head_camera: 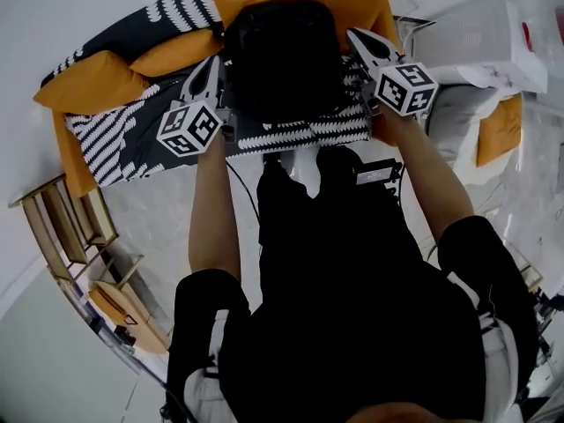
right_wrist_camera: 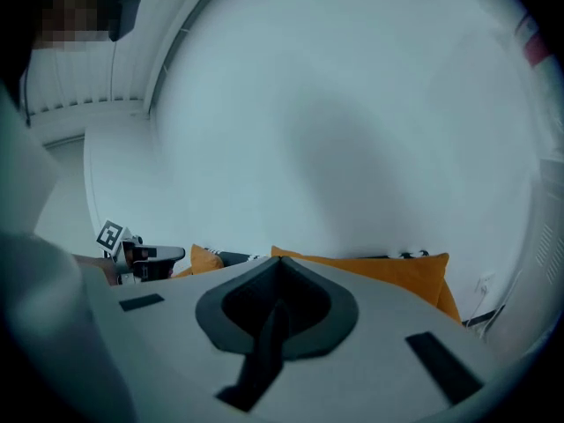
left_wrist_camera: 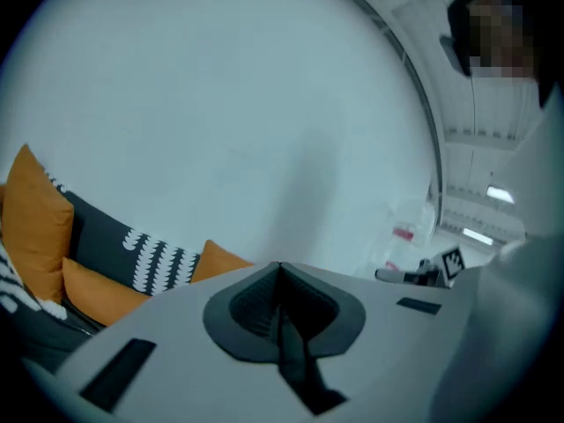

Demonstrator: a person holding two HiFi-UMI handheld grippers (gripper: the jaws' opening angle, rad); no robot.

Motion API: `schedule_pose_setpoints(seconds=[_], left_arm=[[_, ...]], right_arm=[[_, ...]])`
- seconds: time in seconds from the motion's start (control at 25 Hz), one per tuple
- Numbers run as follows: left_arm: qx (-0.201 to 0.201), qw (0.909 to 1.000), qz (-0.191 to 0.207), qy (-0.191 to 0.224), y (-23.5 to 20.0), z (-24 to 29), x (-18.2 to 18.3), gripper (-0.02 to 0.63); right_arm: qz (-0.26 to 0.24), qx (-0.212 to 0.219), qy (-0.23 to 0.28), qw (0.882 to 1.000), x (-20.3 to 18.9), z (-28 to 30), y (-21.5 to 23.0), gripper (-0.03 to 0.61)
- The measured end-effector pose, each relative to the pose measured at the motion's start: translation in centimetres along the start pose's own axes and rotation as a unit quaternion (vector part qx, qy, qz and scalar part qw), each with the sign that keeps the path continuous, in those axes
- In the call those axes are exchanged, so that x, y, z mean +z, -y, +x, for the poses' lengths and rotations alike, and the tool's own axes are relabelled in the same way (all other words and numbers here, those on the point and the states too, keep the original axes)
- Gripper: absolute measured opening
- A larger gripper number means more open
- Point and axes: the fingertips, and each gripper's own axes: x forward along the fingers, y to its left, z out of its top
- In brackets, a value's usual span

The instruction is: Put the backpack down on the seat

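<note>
Both closed and empty, left claw and right claw either side of the backpack.

I'm looking at what reads as a living room in a home. A sofa stands against a plain white wall, dressed with orange cushions and a black-and-white patterned throw. A small wooden rack stands on the pale floor beside it.
</note>
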Motion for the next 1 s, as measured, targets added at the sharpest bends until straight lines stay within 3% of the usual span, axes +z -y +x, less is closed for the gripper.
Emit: schedule_pose_setpoints(seconds=[0.12,0.32,0.48,0.64,0.84,1.0], left_arm=[[-0.039,0.9964,-0.045,0.060,1.1,-2.9,4.0,0.015],[-0.075,0.9940,0.021,0.077,2.2,-7.3,6.4,0.015],[-0.127,0.9867,0.035,0.095,4.0,-11.2,8.5,0.015],[-0.162,0.9780,0.090,0.097,5.3,-14.4,10.2,0.015],[-0.144,0.9663,0.189,0.099,5.4,-18.0,10.5,0.015],[-0.124,0.9679,0.189,0.110,5.5,-20.1,10.1,0.015]], right_arm=[[-0.032,-0.007,0.037,0.999,2.7,-2.1,-3.5,0.032],[-0.075,-0.017,0.096,0.992,6.4,-5.7,-9.4,0.032],[-0.094,-0.031,0.134,0.986,7.5,-9.0,-13.5,0.032],[-0.119,-0.069,0.159,0.978,7.6,-11.2,-17.0,0.032],[-0.124,-0.123,0.168,0.970,6.8,-13.1,-19.5,0.032],[-0.113,-0.137,0.173,0.969,6.0,-15.7,-20.6,0.031]])
